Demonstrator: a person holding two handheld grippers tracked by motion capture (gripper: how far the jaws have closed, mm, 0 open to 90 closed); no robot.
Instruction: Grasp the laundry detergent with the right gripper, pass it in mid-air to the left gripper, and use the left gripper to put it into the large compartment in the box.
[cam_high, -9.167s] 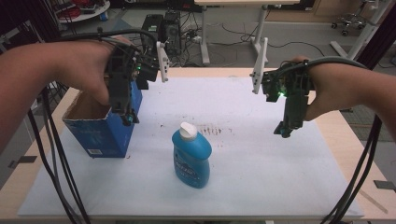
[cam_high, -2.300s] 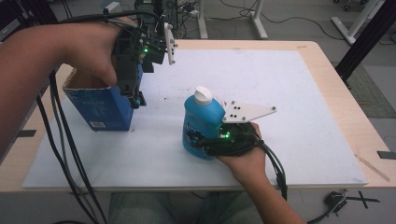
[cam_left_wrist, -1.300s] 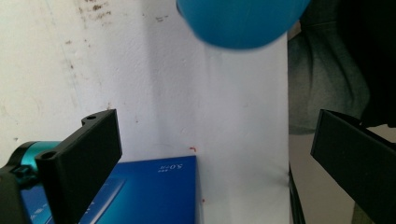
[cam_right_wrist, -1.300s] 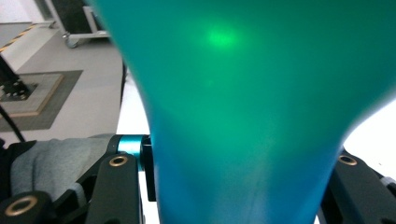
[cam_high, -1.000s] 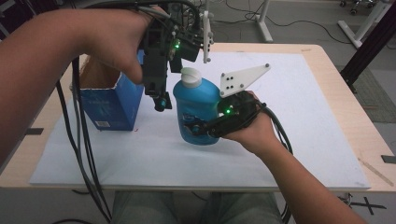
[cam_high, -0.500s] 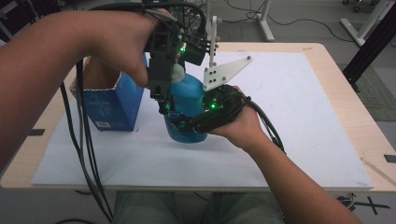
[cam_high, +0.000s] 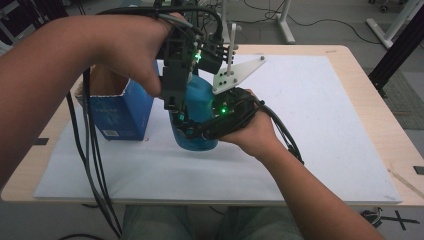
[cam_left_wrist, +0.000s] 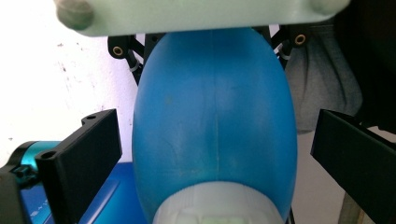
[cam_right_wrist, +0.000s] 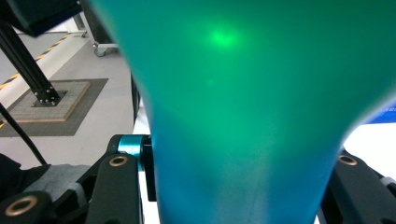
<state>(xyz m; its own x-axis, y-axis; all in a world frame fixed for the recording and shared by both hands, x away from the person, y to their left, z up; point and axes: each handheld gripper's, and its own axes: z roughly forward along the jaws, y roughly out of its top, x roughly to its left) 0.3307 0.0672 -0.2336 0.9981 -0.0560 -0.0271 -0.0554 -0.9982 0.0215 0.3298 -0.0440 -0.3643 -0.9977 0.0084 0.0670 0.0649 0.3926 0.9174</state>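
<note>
Blue plastic bottle (cam_high: 197, 107) sits left of centre in the high view, standing on the white mat (cam_high: 310, 125) with its long axis near upright, top leaning slightly toward the upper part of the frame. My right gripper (cam_high: 200, 131) has its jaws clamped on the lower body of the bottle from the right. My left gripper (cam_high: 176, 107) comes down over the bottle's top; its jaws stand wide, one on each side, with a clear gap to the plastic. Against the frame half a second back, the bottle sits in much the same spot beside the blue carton (cam_high: 120, 112), while a second ago it stood a little further right, apart from the carton. In the left gripper view I look down the bottle's length past its white cap (cam_left_wrist: 217, 205); the high view hides that cap behind the left gripper. The right gripper view gives me the bottle wall up close, tinted green.
</note>
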